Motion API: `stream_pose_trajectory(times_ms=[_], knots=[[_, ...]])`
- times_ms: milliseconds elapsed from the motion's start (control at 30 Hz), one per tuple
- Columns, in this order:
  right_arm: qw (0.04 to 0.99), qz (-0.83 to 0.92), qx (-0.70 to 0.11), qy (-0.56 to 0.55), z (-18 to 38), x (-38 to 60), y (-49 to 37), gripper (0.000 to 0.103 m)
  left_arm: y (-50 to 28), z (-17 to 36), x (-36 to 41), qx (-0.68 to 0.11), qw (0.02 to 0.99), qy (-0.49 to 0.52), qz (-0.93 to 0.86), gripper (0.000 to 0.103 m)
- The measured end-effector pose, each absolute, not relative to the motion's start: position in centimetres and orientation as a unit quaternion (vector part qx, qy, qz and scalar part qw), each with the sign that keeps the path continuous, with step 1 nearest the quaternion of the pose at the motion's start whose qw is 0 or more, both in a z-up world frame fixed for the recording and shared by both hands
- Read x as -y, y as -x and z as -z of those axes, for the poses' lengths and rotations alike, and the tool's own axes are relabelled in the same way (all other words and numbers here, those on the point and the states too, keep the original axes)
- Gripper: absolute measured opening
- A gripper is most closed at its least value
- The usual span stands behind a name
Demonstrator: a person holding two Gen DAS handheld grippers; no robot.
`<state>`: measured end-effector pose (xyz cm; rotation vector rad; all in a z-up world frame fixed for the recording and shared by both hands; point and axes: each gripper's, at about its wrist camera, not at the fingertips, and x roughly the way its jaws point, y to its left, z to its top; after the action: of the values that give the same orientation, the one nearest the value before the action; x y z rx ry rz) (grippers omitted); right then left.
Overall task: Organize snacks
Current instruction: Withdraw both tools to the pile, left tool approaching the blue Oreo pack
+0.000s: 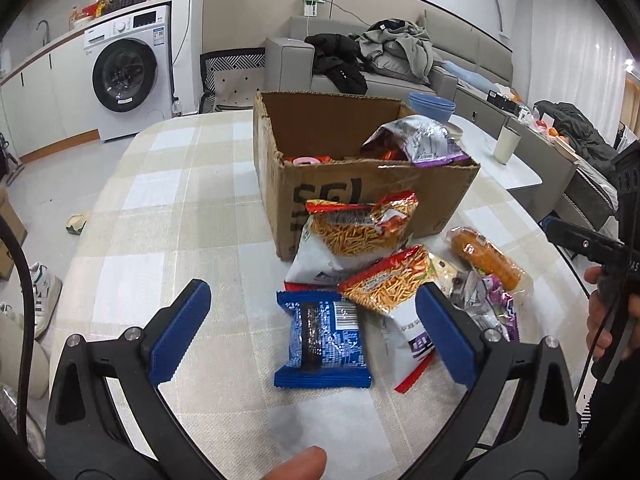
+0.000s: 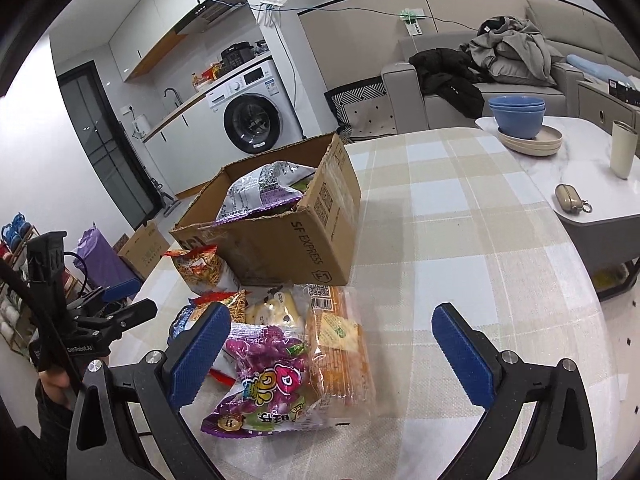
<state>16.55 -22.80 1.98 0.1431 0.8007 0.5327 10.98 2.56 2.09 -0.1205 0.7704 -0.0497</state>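
Where the checked cloth covers the bench [image 1: 168,208], spread wide and empty: left hand-held gripper [image 1: 312,334], its blue pads flanking a blue snack packet [image 1: 320,340] lying flat between them, untouched. At 12 o'clock from that packet, two red-and-yellow noodle-snack bags [image 1: 362,228] heaped against the cardboard box [image 1: 360,196], blocking the near wall. Inside the box, a silver-and-purple bag [image 1: 416,140] poking above the rim (other contents too hidden to name). At 3 o'clock, a wrapped orange bread roll [image 1: 486,258]. Likewise spread and empty: right hand-held gripper [image 2: 328,354], over a purple candy bag [image 2: 266,380] with the orange loaf packet [image 2: 340,356] touching its side. Farther off at 1 o'clock, blue bowls [image 2: 518,114] and a cup [image 2: 622,148] on a side table [image 2: 580,208].
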Motion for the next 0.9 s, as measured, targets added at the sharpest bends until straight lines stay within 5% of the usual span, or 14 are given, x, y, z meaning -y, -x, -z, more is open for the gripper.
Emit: stream_pose_trajectory(times_ms=[900], knots=[[0.844,-0.276,-0.449,-0.095,1.8,20.3,-17.7,0.102,-13.5,3.7,-3.4,-0.458,0.887,0.056,0.004,0.102]])
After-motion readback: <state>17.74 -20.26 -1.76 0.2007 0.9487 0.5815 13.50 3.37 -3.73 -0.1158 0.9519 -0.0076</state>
